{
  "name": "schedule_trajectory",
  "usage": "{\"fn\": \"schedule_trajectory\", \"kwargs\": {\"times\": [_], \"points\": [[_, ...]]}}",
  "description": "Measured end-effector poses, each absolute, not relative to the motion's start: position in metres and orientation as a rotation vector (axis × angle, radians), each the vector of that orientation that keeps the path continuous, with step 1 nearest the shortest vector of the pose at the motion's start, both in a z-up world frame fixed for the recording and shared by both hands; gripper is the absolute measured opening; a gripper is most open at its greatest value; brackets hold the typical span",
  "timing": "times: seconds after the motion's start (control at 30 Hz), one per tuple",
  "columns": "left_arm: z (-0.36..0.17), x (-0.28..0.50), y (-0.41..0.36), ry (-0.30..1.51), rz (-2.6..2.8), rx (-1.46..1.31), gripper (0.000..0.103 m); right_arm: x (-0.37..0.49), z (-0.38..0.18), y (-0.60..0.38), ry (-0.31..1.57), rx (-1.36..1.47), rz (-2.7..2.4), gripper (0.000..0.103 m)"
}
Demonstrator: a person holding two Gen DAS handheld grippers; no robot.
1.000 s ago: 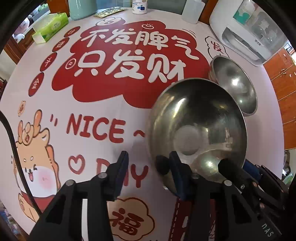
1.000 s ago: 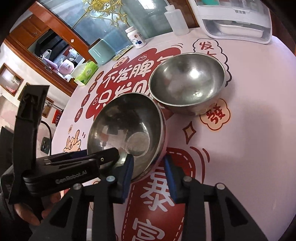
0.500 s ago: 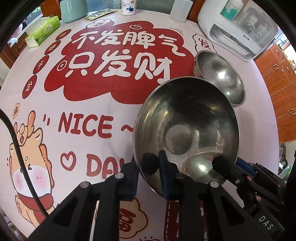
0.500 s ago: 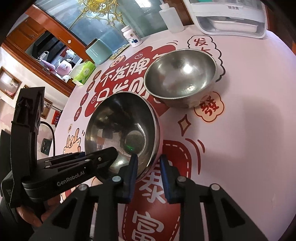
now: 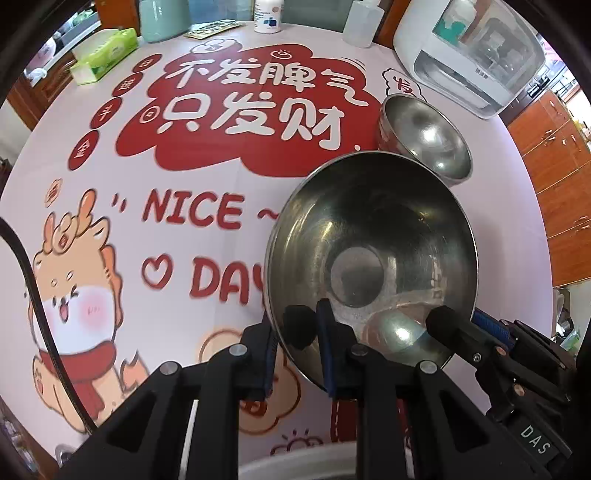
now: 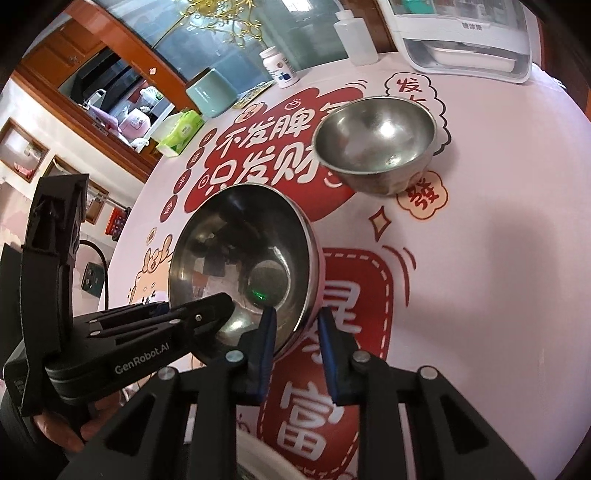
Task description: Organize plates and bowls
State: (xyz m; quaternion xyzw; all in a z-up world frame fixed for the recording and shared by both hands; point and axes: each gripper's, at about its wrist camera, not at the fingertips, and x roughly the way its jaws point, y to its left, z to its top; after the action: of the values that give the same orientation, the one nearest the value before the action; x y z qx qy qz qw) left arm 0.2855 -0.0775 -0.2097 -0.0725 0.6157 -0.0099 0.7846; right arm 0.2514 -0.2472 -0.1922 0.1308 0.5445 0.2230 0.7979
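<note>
A large steel bowl (image 5: 369,254) (image 6: 243,258) hangs tilted over the printed tablecloth, gripped from two sides. My left gripper (image 5: 295,325) is shut on its near-left rim, one pad inside and one outside. My right gripper (image 6: 295,321) is shut on the rim at the other side, and shows in the left wrist view as the right gripper (image 5: 454,325) at the bowl's lower right. The left gripper (image 6: 218,310) reaches in from the left in the right wrist view, a hand behind it. A smaller steel bowl (image 5: 424,136) (image 6: 373,144) stands upright farther back on the table.
A white appliance (image 5: 469,62) sits at the table's far right edge. Along the far edge stand a white pill bottle (image 5: 267,14), a clear plastic bottle (image 5: 362,22), a green mug (image 5: 162,18) and a tissue pack (image 5: 103,55). A white rim (image 5: 295,461) shows just below the grippers.
Both pairs of jaws have closed onto the large bowl's rim. The bowl has since come up from the table and tilted, moving with both grippers.
</note>
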Motion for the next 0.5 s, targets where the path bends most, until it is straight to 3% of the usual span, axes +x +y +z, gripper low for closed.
{"fn": "schedule_trajectory", "kwargs": {"times": [0.5], "points": [[-0.163, 0.216, -0.055, 1.266, 0.019, -0.17, 0.019, 0.196, -0.149, -0.222, 1.112, 0.205, 0.557, 0.023]]}}
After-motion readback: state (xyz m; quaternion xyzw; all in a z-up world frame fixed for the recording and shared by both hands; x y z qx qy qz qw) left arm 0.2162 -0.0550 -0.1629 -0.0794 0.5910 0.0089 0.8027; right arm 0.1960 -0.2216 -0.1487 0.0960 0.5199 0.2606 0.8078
